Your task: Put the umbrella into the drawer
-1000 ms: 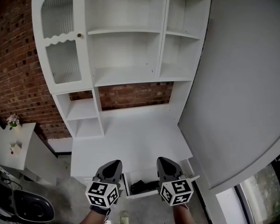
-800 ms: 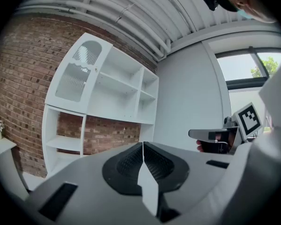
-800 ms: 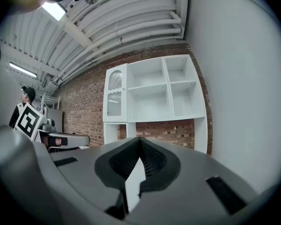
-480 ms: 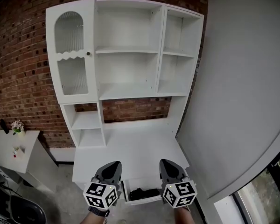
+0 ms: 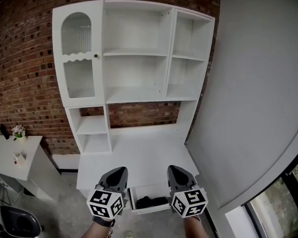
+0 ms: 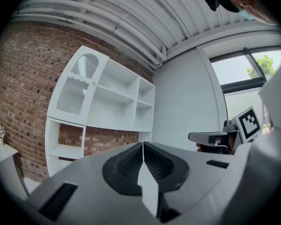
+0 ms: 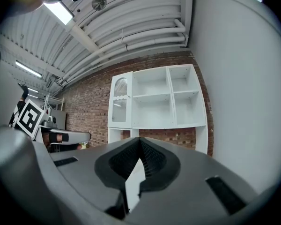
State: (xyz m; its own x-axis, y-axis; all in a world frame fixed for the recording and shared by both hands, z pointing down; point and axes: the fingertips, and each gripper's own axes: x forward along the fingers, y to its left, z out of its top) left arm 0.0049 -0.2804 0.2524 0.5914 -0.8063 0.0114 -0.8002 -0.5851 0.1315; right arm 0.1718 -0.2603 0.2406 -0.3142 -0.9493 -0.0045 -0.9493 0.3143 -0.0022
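Observation:
A black folded umbrella (image 5: 150, 201) lies inside the open white drawer (image 5: 148, 209) under the desk top (image 5: 139, 157) of a white shelf cabinet. In the head view my left gripper (image 5: 119, 171) and right gripper (image 5: 174, 170) are held side by side above the drawer's two ends, apart from the umbrella. In the left gripper view the left gripper (image 6: 143, 146) points level at the cabinet with its jaws pressed together and empty. The right gripper (image 7: 140, 142) looks the same in its own view, jaws together with nothing between them.
The cabinet's glass door (image 5: 79, 58) is at the upper left, with open shelves (image 5: 136, 53) beside it. A grey wall (image 5: 253, 93) stands close on the right. A white side table (image 5: 10, 155) with a small flower pot (image 5: 18, 131) sits at left, and a dark chair (image 5: 20, 224) below it.
Both grippers have risen a little, and the head view has tilted up to take in the whole cabinet. The drawer stays open with the umbrella in it.

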